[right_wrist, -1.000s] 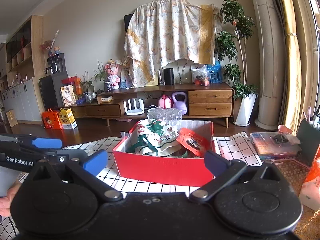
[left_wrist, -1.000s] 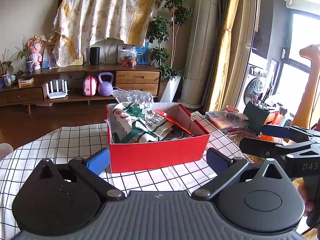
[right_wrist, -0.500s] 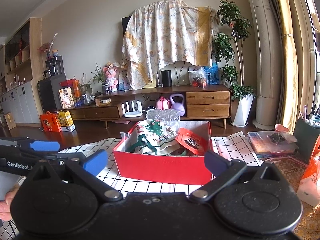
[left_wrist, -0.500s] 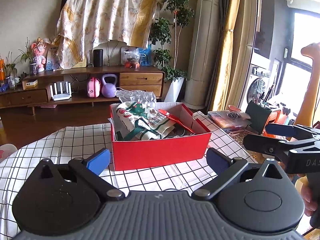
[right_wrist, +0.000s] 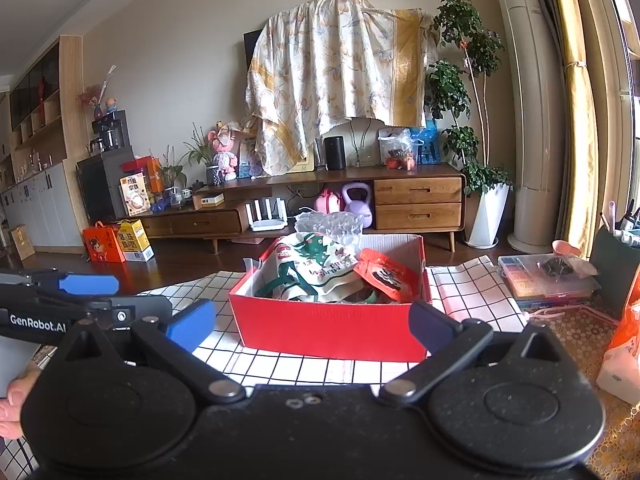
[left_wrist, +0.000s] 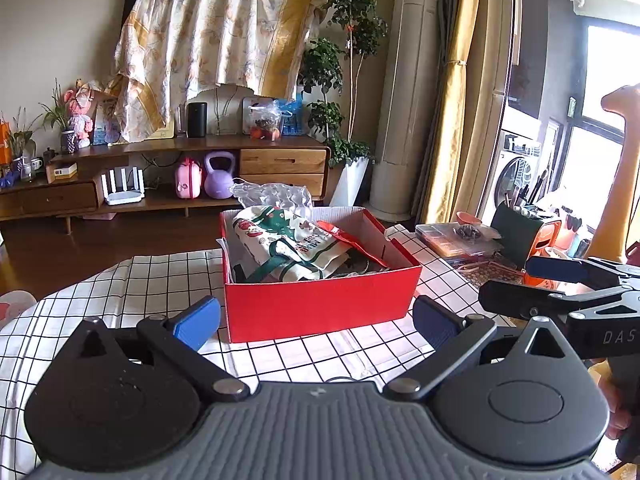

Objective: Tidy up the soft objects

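Note:
A red box [left_wrist: 320, 304] [right_wrist: 328, 328] stands on the checked tablecloth [left_wrist: 120, 284] [right_wrist: 472, 292]. Inside lie a white and green printed cloth bag [left_wrist: 292, 244] [right_wrist: 316, 268], a red pouch [left_wrist: 352, 240] [right_wrist: 386, 276] and clear bubble wrap [left_wrist: 272, 196] [right_wrist: 328, 224] at the back. My left gripper [left_wrist: 316, 322] hangs open just in front of the box, nothing between its fingers. My right gripper [right_wrist: 312, 326] is open too, also short of the box and holding nothing. Each gripper shows at the edge of the other's view.
A clear plastic case [left_wrist: 456, 236] [right_wrist: 548, 280] and a dark pen holder [left_wrist: 520, 236] sit right of the box. A wooden sideboard [right_wrist: 304, 204] with a draped sheet, a purple kettlebell and a plant lines the far wall. A white packet [right_wrist: 620, 364] lies at far right.
Both grippers have drawn back slightly and risen, so the box looks a little smaller and farther. Both stay open with nothing held.

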{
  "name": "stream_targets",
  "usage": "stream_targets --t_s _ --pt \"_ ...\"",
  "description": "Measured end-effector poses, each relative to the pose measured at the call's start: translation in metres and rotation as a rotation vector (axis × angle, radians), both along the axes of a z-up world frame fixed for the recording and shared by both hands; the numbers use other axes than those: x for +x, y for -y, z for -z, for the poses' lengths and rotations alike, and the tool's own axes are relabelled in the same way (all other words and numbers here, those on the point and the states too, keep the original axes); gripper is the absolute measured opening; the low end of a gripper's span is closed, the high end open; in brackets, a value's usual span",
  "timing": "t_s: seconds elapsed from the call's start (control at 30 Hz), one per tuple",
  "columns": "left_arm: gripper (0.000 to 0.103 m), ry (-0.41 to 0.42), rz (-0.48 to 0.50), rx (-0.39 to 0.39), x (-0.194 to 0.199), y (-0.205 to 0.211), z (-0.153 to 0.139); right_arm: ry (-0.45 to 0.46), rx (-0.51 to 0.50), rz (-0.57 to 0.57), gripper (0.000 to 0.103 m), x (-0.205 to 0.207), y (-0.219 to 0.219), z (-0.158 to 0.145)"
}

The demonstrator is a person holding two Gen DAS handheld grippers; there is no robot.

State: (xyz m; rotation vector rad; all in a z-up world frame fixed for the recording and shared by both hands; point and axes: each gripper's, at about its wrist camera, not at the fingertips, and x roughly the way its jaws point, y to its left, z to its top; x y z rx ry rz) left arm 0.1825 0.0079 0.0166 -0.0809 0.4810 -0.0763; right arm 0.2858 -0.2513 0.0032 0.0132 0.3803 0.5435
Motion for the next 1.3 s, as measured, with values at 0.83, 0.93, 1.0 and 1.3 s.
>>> stream_targets --t_s 0.83,0.93,1.0,1.3 --pt "0.103 0.008 0.006 0.007 -0.005 0.009 0.006 -0.013 -0.002 0.004 0.103 -0.006 -0.001 0.011" --pt "0.103 0.012 0.005 0.014 -0.006 0.011 0.006 -0.015 0.002 0.004 0.103 -0.006 -0.001 0.01" --pt "0.103 0.01 0.008 0.008 -0.006 0.01 0.006 -0.014 0.002 0.002 0.103 -0.007 -0.001 0.01" --pt "0.103 0.002 0.001 -0.002 -0.005 0.008 0.009 -0.017 -0.013 -0.004 0.103 -0.011 -0.006 0.015"
